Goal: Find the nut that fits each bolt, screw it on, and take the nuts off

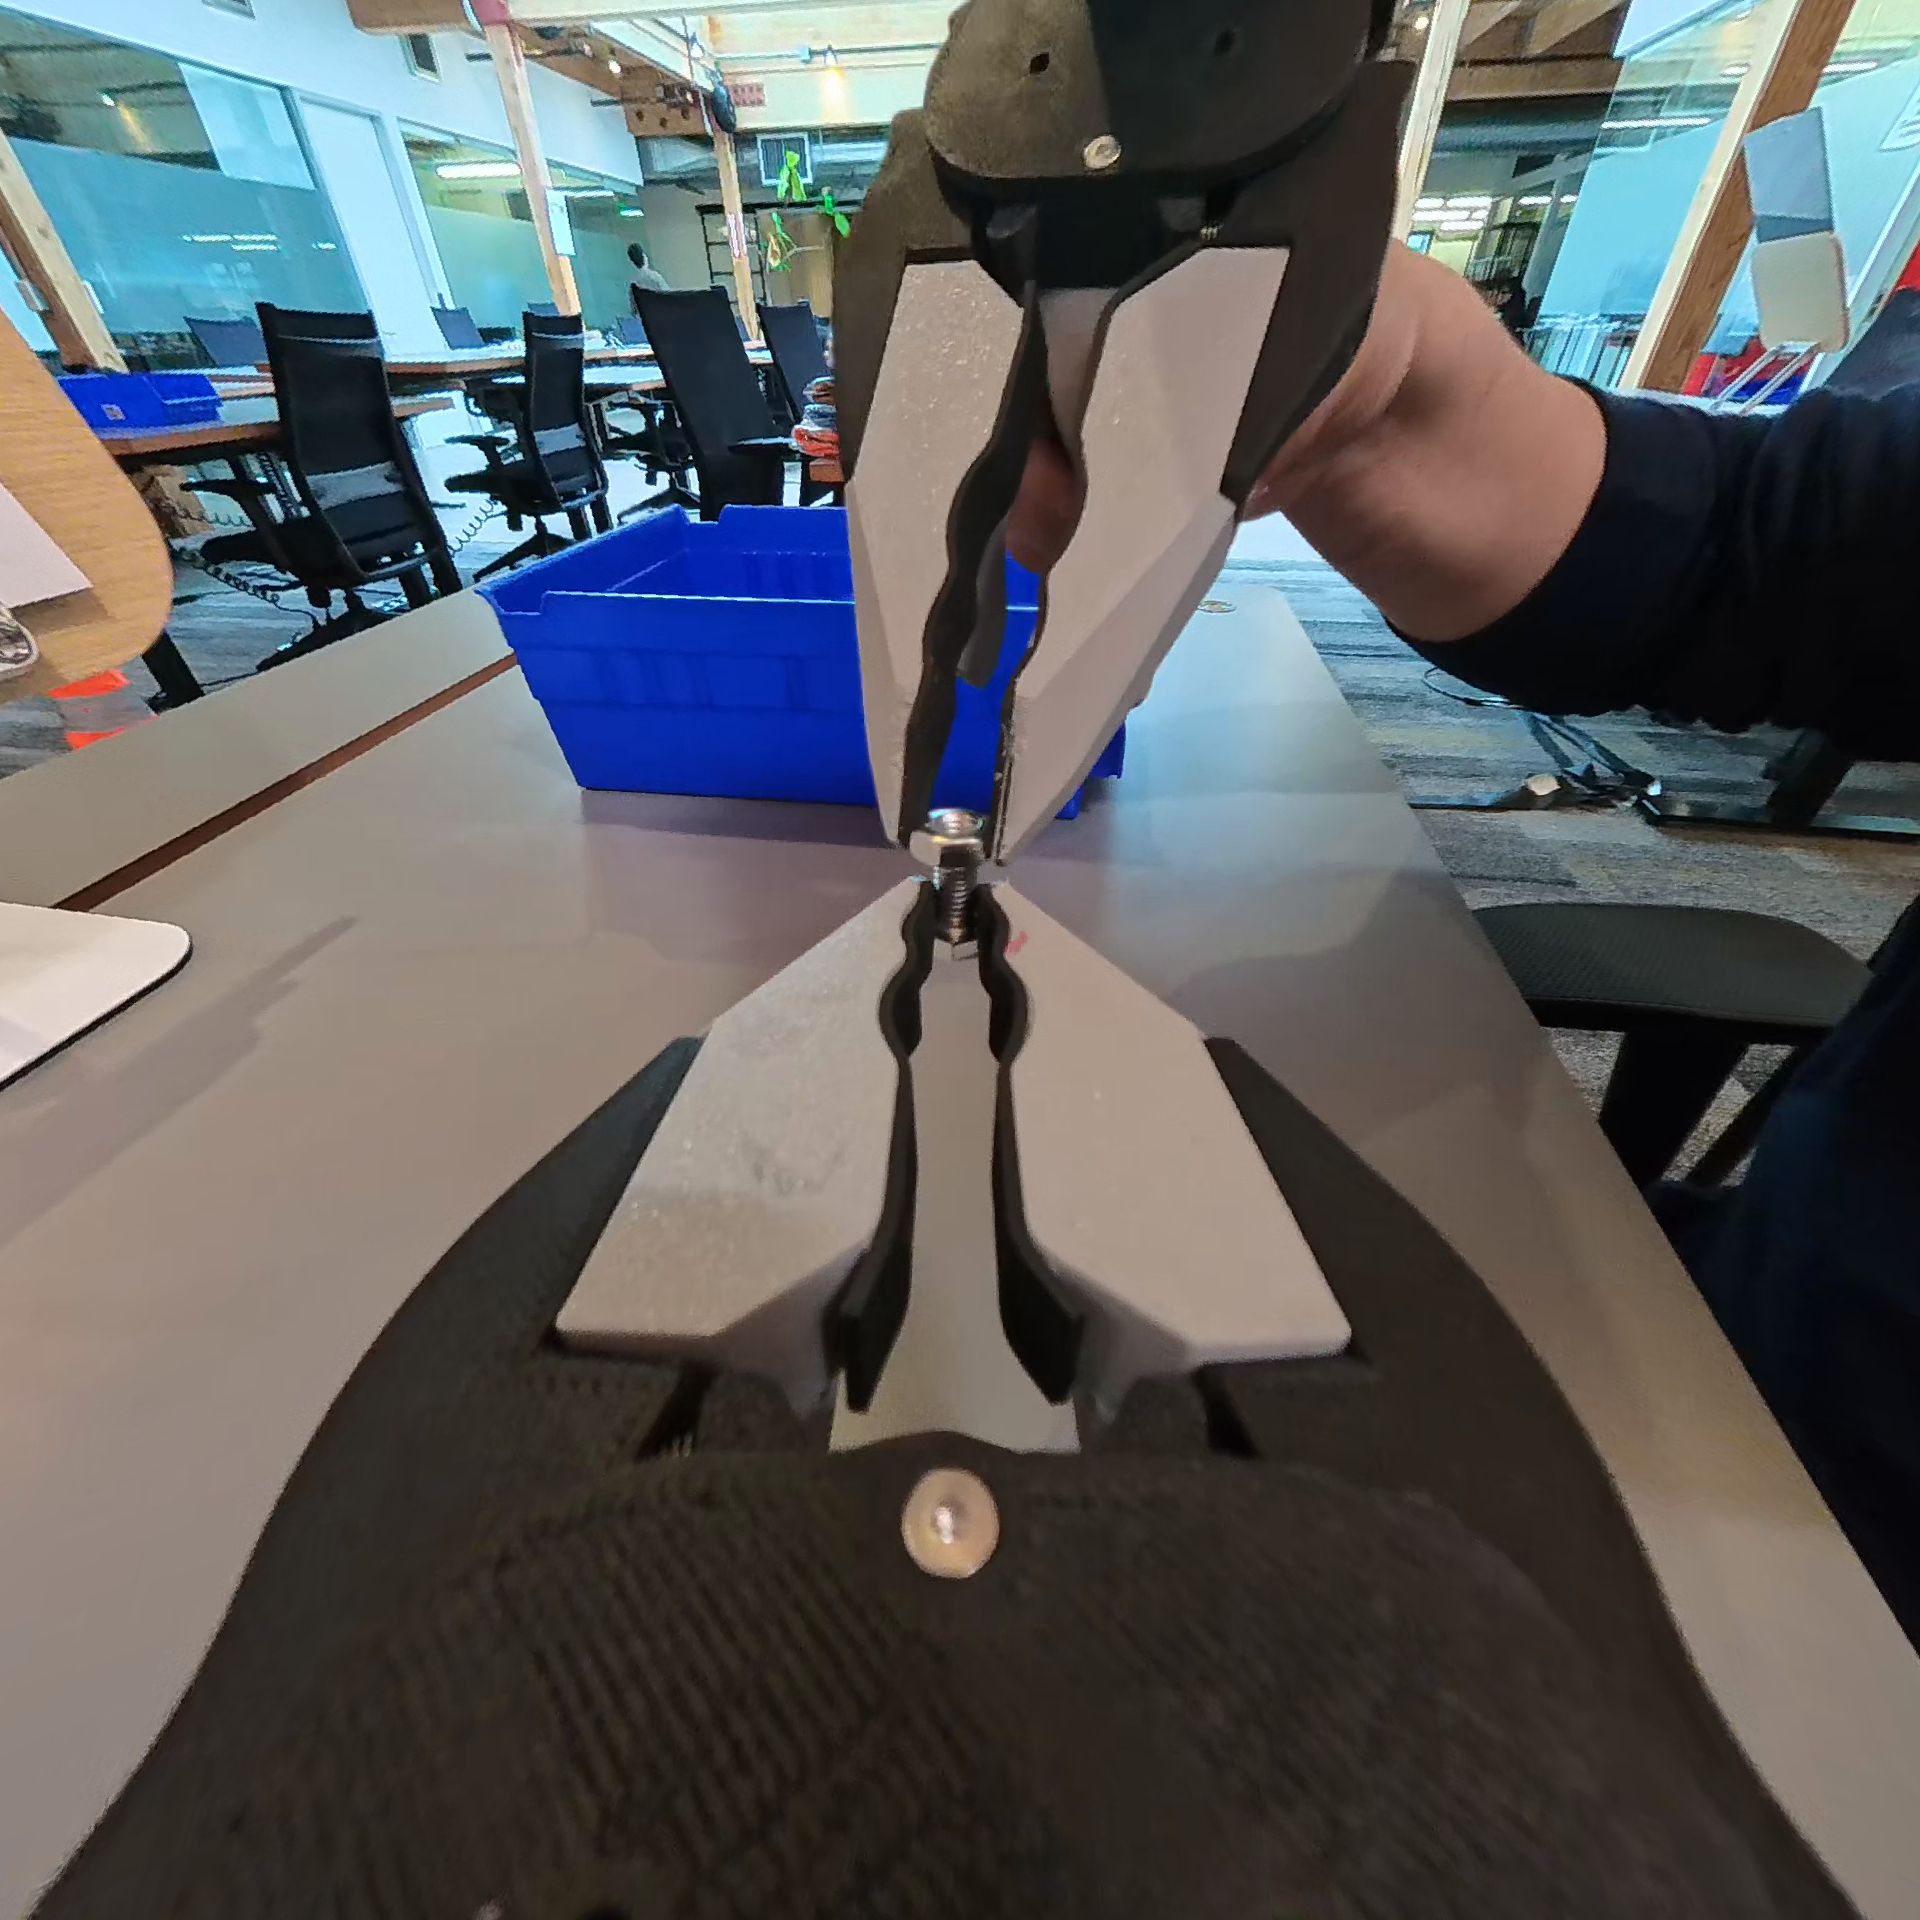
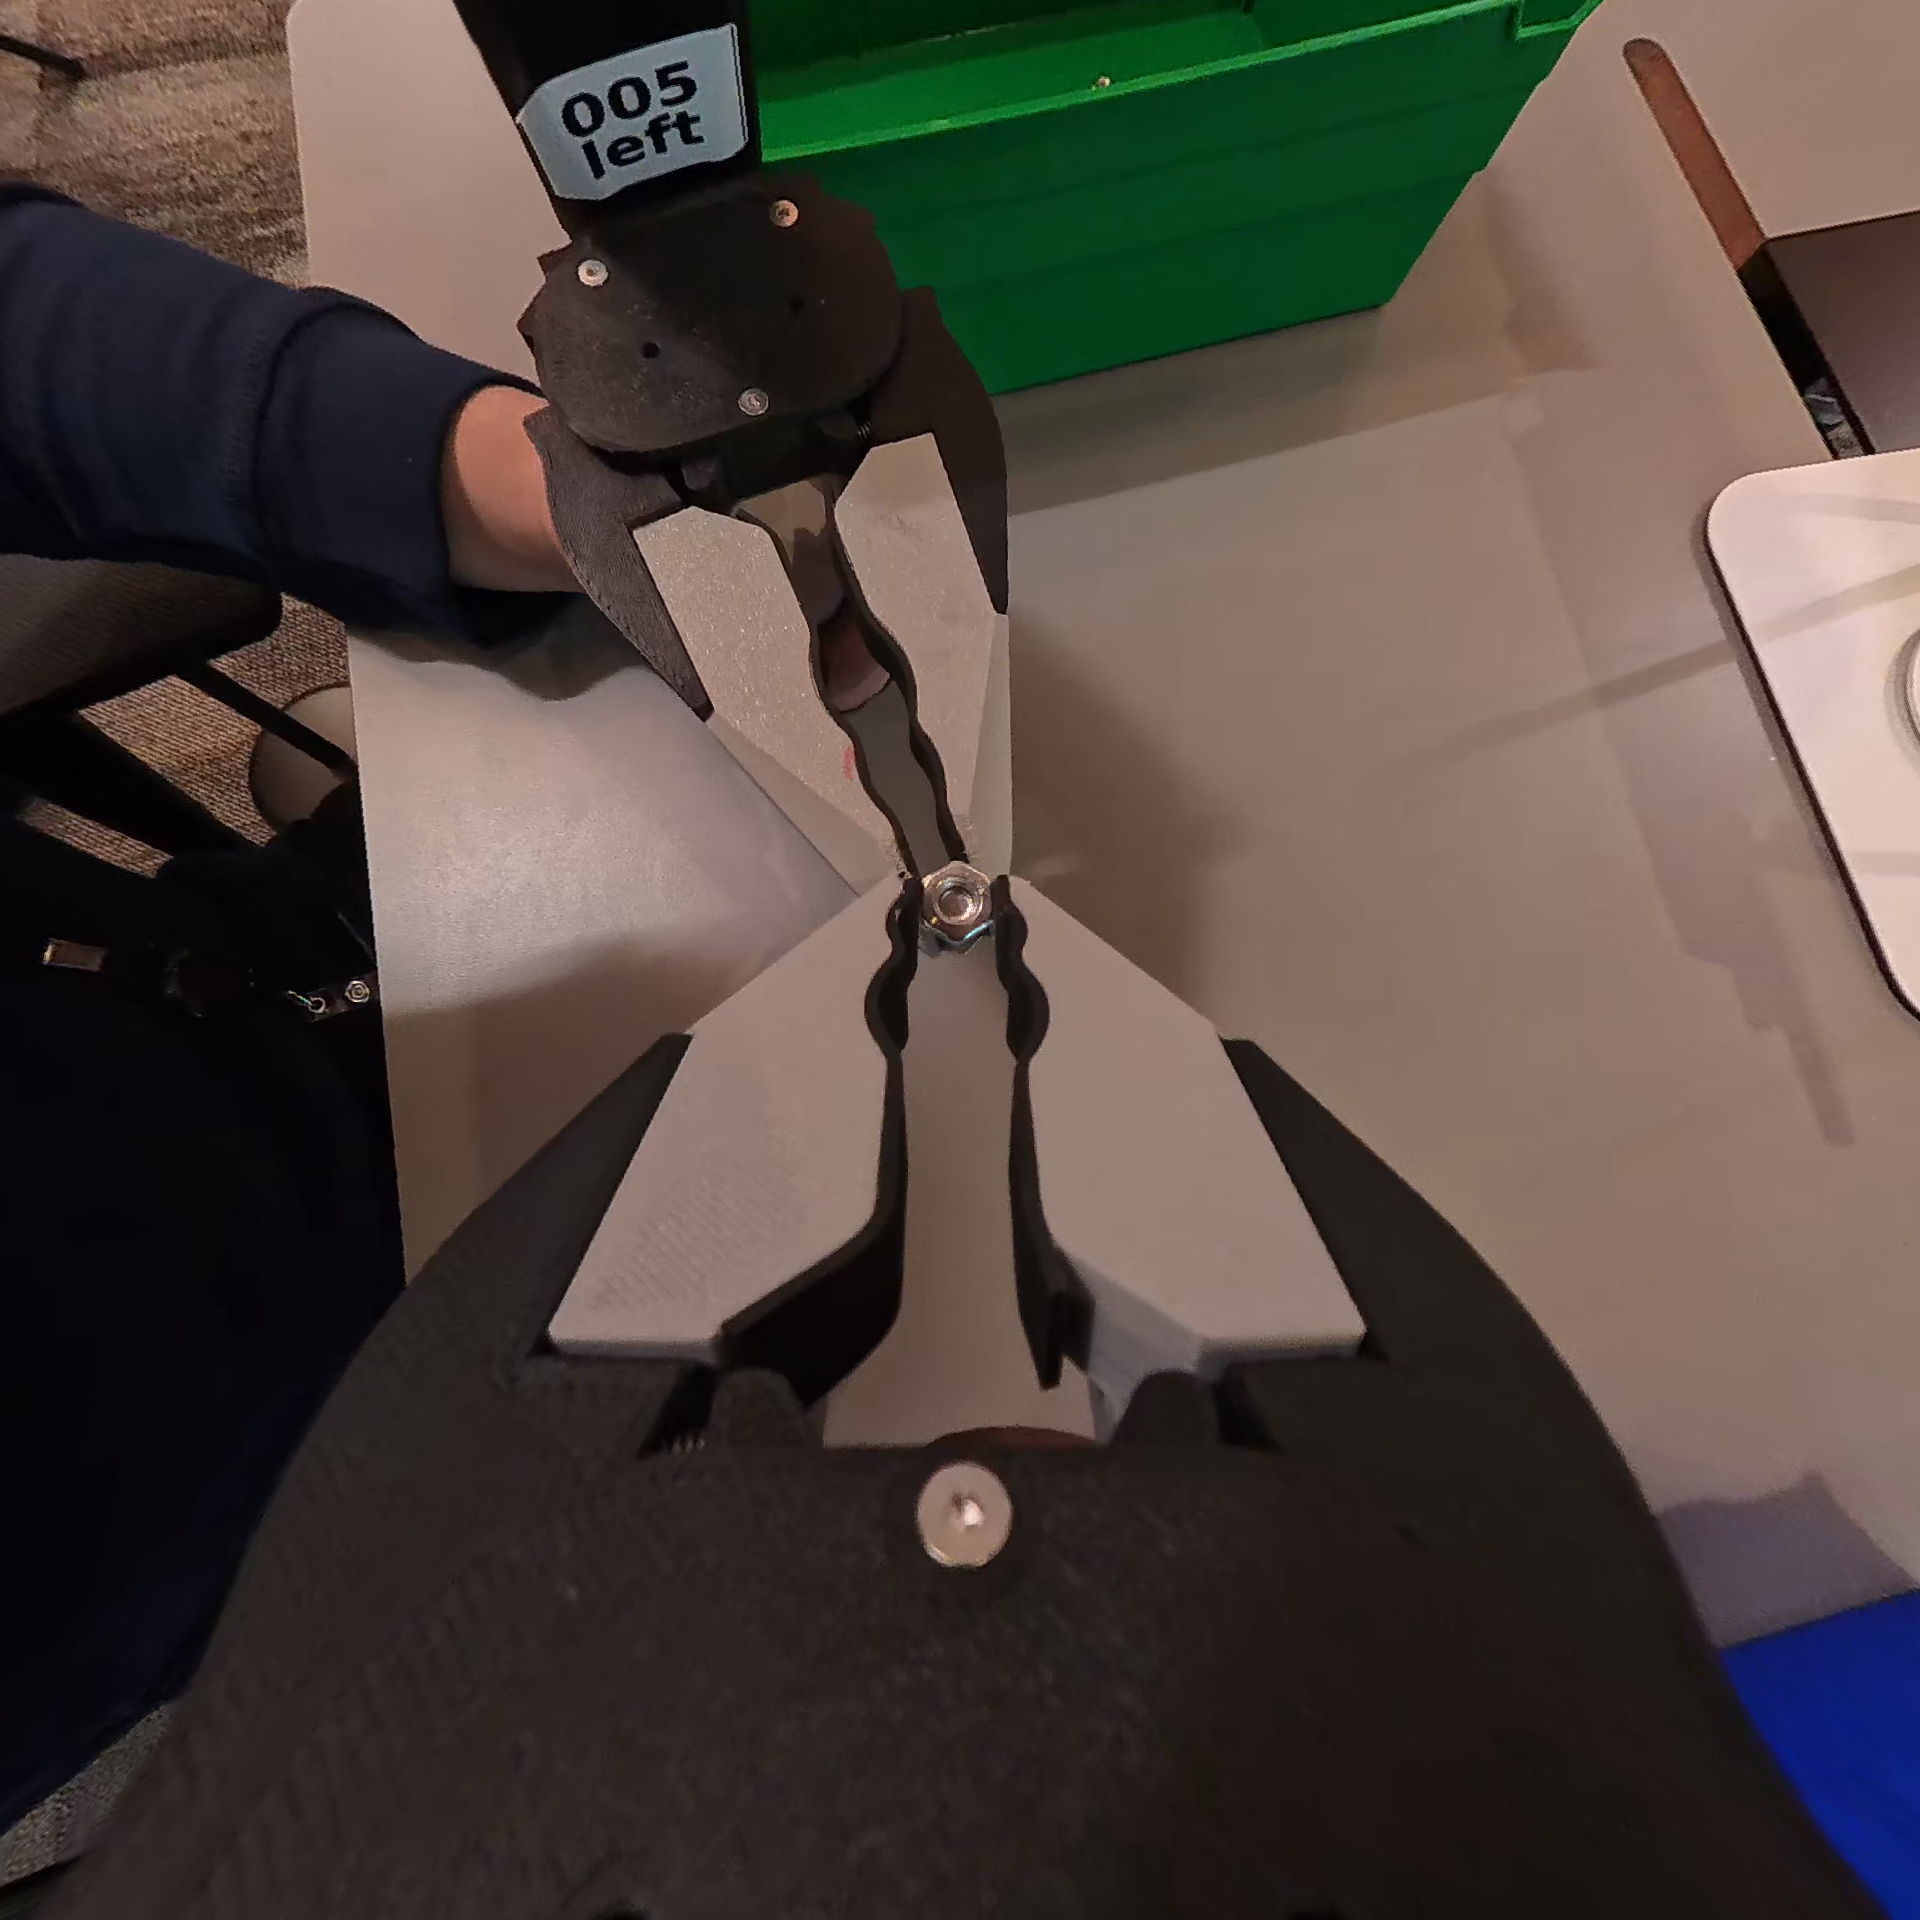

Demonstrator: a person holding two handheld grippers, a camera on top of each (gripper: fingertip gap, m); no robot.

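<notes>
left gripper (image 1: 953, 914) clamping bolt (image 1: 951, 902); right gripper (image 2: 954, 912) clamping nut (image 2: 952, 906)

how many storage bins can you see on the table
2: a blue bin behind the grippers in the left wrist view, and a green bin at the table's far end in the right wrist view. Others may lie outside both views.

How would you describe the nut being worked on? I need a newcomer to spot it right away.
Start at the grey table with the blue bin on it; above it, two grippers meet tip to tip. The nut is the small shiny hexagon pinched in the right gripper, sitting on the threaded bolt that the left gripper holds. It is the only six-sided metal piece there.
</notes>
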